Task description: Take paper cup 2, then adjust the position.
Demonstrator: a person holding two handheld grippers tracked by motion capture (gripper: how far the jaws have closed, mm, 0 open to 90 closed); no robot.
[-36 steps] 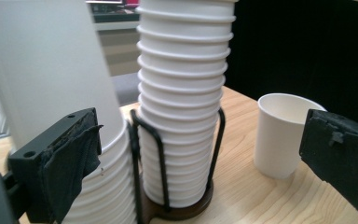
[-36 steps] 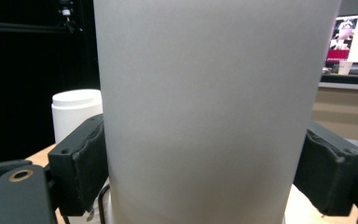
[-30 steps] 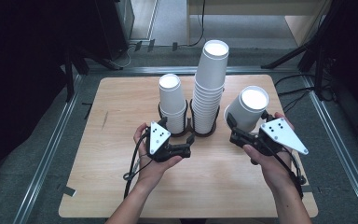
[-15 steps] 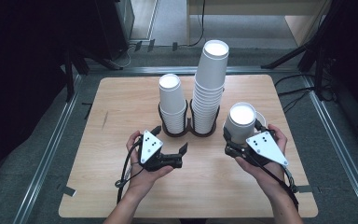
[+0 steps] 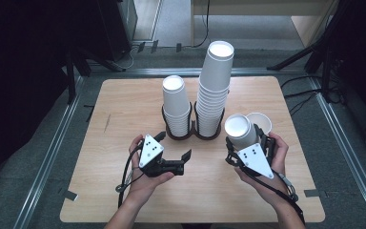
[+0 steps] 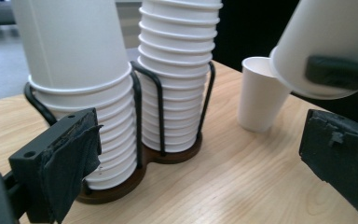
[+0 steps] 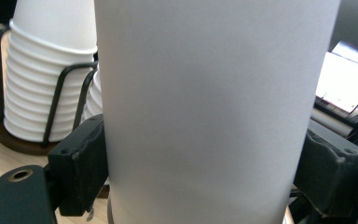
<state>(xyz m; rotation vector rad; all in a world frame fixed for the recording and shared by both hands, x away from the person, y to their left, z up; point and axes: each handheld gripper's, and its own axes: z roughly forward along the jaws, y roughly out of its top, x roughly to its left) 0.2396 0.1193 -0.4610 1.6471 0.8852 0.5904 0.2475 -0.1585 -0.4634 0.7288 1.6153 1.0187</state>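
A plain white paper cup (image 5: 239, 131), tilted, was pinched by the right gripper (image 5: 246, 151) just beside the cup rack (image 5: 193, 131); the left gripper (image 5: 174, 153) was spread, nothing held.

held paper cup (image 5: 238, 130): plain white, no print, with a white base. second cup (image 5: 261, 122) standing on the bench: white inside and out. short stack of cups (image 5: 176, 106) and tall stack of cups (image 5: 214, 86): white, their rolled rims forming fine grey shadow bands. wire holder (image 6: 147, 116): black rods on a dark brown base. bench (image 5: 124, 109): pale wood with a light grain. left tongs (image 5: 181, 160) and right tongs (image 5: 248, 143): black, with matte black pads (image 6: 72, 163); each carries a light grey three-cornered plate dotted with small dark marks. floor (image 5: 43, 143): grey, with silver rails.
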